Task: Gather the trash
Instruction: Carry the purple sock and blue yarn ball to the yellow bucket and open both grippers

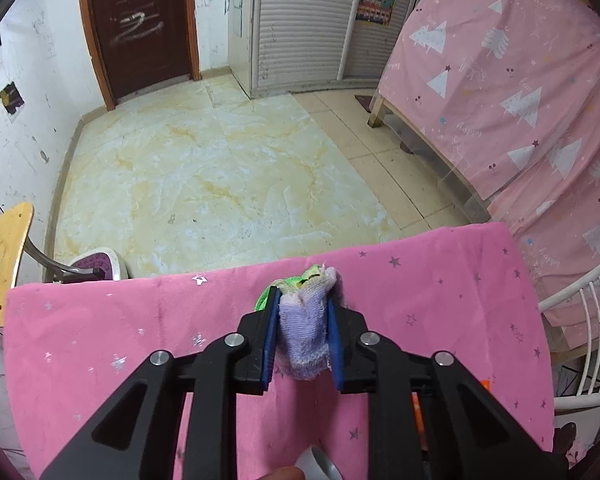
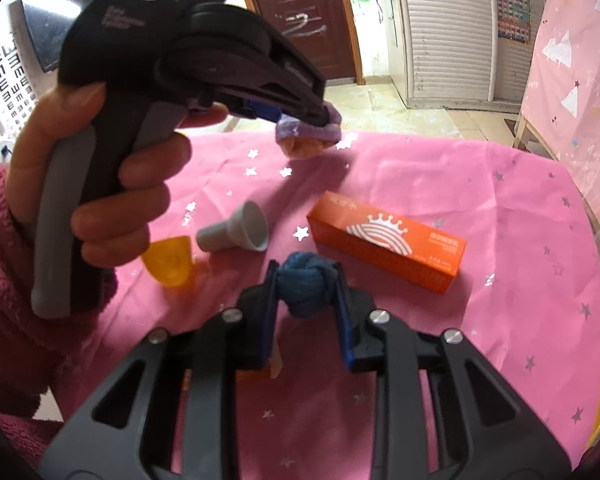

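— Now, item one?
— Left gripper (image 1: 303, 312): jaws clamped on a balled lilac knitted sock with green and cream trim (image 1: 305, 332), held just above the pink star-printed tablecloth (image 1: 100, 340), near its far edge.
— Item two?
— Right gripper (image 2: 307, 300): jaws closed around a dark blue knotted cloth ball (image 2: 305, 287), over the cloth's near side.
— Loose stock on the table?
— Orange rectangular cardboard box with a crown print (image 2: 388, 246); grey plastic funnel-shaped piece on its side (image 2: 236, 230); beside it, translucent amber plastic cup (image 2: 171, 262), partly hidden by the hand (image 2: 112, 184) gripping the left tool.
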A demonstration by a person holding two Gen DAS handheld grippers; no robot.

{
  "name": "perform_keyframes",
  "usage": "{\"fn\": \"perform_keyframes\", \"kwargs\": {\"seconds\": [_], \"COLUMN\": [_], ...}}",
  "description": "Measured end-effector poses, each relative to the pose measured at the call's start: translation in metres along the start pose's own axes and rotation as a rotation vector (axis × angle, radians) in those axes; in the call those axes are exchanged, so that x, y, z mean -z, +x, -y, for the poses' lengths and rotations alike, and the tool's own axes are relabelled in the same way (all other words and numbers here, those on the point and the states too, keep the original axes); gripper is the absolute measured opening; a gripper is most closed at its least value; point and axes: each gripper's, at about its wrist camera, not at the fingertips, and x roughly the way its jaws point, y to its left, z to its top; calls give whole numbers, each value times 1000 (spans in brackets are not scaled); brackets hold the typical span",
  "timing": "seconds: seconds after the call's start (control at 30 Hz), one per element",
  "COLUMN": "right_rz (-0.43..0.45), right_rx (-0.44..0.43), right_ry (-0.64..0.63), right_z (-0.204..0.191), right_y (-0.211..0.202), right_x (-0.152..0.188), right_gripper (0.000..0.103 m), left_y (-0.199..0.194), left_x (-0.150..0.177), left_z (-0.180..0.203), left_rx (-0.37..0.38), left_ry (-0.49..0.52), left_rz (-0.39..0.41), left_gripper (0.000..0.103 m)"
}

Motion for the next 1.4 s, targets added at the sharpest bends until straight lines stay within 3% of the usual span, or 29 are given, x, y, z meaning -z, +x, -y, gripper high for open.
{"fn": "perform_keyframes", "kwargs": {"seconds": [0.3, 0.57, 0.9, 1.4], "right_rz": [98, 173, 242, 330], "right_rx": [-5, 14, 53, 217], "right_ry": [20, 60, 124, 273], "right_z": [6, 23, 67, 160], "right_y": [-41, -78, -113, -167], "right_x": [2, 12, 29, 62], "right_gripper": [24, 24, 24, 24], "left_y": [-53, -90, -106, -99], "left_x": [6, 18, 34, 57], "left_z": [19, 65, 120, 214], "left_rx": [2, 9, 28, 112], "left_ry": [9, 74, 139, 267], "left_rz": [75, 125, 133, 103], "left_gripper": [14, 14, 14, 14]}}
